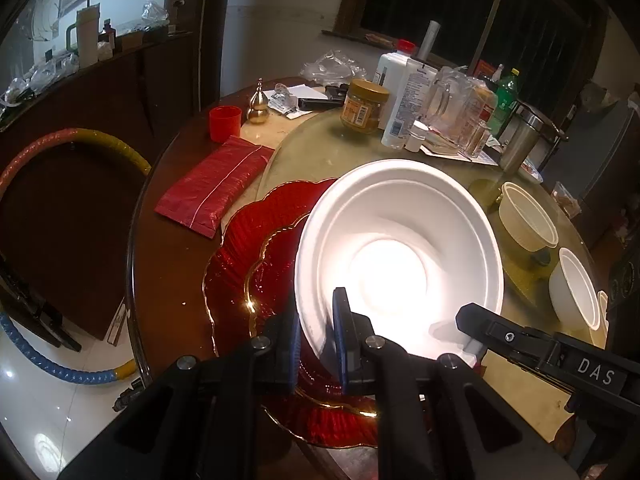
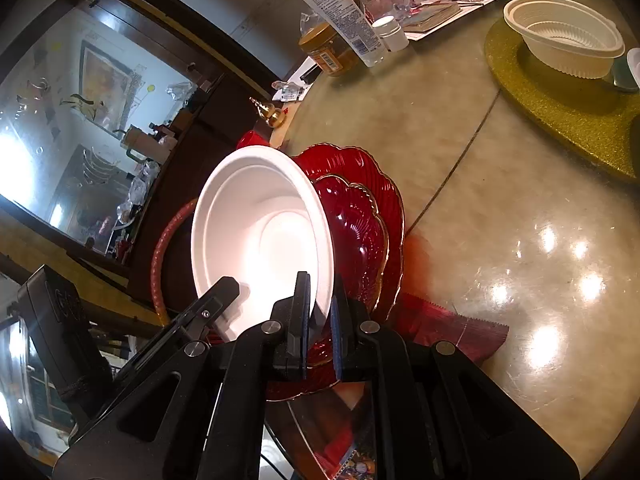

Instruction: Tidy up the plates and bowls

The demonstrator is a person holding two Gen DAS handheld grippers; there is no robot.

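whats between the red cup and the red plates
A red foil packet lies between the red cup and the red plates, in the left wrist view.

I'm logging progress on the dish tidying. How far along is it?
Done: two red plates lie stacked at the table edge. In hand: both the left gripper and the right gripper have their jaws shut on the rim of the white bowl, held tilted above those plates. Left: the cream bowl and another white bowl remain separate further along the table.

Both wrist views close, facing along claws – share white bowl [image 1: 400,240] [image 2: 260,236], red plates [image 1: 256,248] [image 2: 360,220].
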